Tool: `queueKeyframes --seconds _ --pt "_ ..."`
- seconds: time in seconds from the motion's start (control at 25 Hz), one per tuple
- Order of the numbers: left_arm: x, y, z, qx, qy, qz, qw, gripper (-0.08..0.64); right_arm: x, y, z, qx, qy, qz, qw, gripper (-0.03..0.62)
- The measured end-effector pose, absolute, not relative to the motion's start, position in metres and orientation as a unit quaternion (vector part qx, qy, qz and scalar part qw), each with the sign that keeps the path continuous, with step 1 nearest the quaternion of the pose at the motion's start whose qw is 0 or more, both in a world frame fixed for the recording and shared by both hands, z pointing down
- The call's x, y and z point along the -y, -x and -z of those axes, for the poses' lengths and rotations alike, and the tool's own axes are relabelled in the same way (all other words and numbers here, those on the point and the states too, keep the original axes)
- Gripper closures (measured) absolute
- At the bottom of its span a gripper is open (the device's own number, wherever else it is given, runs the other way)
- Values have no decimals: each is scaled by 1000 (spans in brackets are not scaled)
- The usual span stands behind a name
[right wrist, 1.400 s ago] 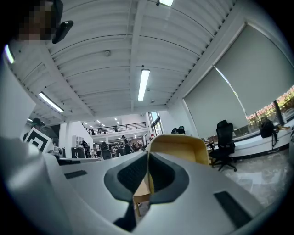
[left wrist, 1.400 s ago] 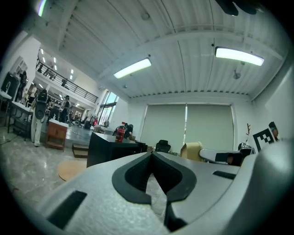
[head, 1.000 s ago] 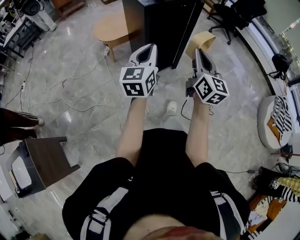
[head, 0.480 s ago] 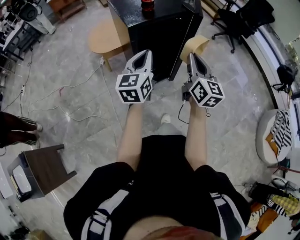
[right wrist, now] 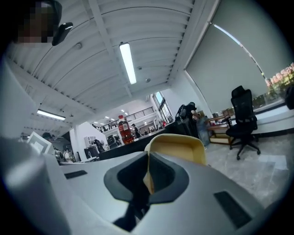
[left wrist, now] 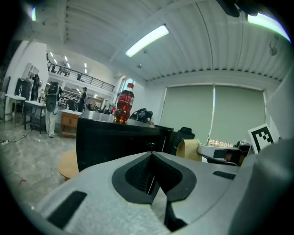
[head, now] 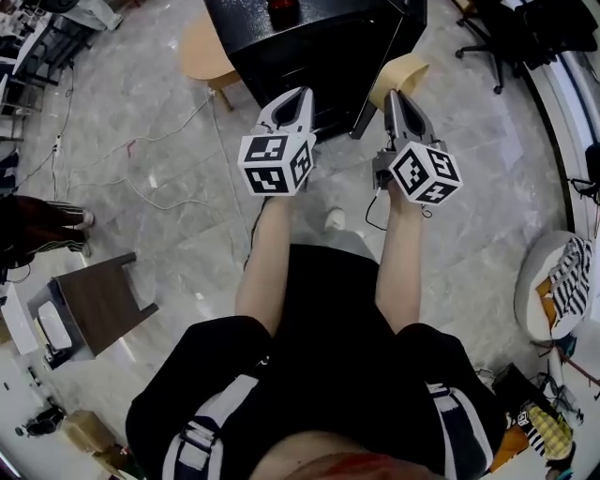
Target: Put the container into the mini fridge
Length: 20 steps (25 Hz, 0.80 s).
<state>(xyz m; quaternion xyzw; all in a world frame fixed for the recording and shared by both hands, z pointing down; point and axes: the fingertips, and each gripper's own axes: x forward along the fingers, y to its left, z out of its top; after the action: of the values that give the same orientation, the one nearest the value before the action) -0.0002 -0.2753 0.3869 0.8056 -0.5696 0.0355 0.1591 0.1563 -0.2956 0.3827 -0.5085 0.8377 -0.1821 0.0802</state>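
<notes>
The black mini fridge [head: 319,47] stands ahead on the marble floor, a red-capped bottle [head: 281,11] on its top. A tan open container [head: 399,77] hangs in front of the fridge's right corner, my right gripper [head: 392,96] shut on its rim. In the right gripper view the rim [right wrist: 177,148] is pinched between the jaws of the right gripper [right wrist: 148,159]. My left gripper [head: 296,97] is shut with nothing in it, pointed at the fridge front [left wrist: 115,142]. The left gripper view also shows the container [left wrist: 188,149] to the right.
A round wooden table [head: 204,52] stands left of the fridge. Cables [head: 141,187] trail over the floor. A dark stool [head: 98,305] and a person's legs [head: 37,230] are at the left. An office chair [head: 506,37] is at the far right.
The fridge has come nearer and fills more of the top of the head view. Both grippers keep their pose, the right one still holding the container.
</notes>
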Motion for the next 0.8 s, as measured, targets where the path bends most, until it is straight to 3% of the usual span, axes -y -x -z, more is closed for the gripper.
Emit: queueKeyframes --seconds 0.4,0.8 --pt "293 -5 -465 562 -790 -81 229 554 320 -153 -465 -823 505 257 43 575" --pt "303 31 -516 575 -762 -101 278 554 335 -103 -550 -845 458 264 -82 575"
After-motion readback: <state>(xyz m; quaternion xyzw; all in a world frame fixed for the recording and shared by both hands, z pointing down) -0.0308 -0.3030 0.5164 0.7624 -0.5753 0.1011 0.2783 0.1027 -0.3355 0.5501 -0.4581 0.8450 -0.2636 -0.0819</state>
